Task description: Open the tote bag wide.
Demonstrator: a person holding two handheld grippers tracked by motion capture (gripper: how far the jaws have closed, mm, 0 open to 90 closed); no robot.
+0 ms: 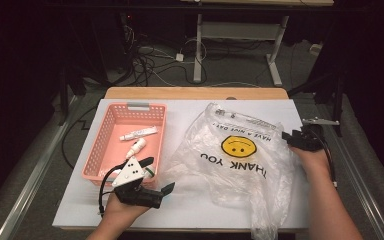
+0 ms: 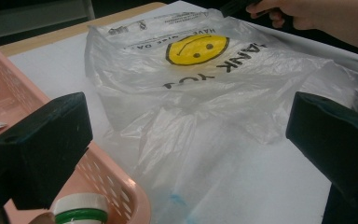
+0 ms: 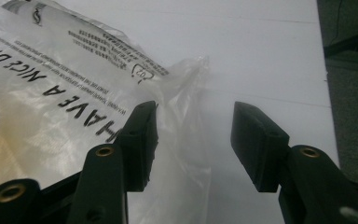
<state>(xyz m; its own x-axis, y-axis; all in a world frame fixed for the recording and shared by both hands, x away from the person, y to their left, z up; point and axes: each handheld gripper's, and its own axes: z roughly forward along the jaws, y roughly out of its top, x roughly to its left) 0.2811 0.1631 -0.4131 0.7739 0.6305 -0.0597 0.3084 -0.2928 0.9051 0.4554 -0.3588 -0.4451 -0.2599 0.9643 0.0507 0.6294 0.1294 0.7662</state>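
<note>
A clear plastic bag (image 1: 235,160) printed with a yellow smiley and "THANK YOU" lies crumpled on the white table top (image 1: 190,205). My right gripper (image 1: 289,140) is at the bag's right edge. In the right gripper view the bag (image 3: 51,93) has its thin edge lying between the jaws of my right gripper (image 3: 196,140), which stand apart without pressing it. My left gripper (image 1: 156,175) hovers open at the near right corner of the pink basket (image 1: 107,135). Its wide jaws (image 2: 186,140) face the bag (image 2: 200,88) and hold nothing.
In the basket lie a white tube (image 1: 138,133) and a small white bottle (image 1: 137,146). A white container with a green band (image 2: 80,210) sits by the basket wall (image 2: 121,186) under my left gripper's jaw. Dark floor with cables lies beyond the table's far edge (image 1: 195,93).
</note>
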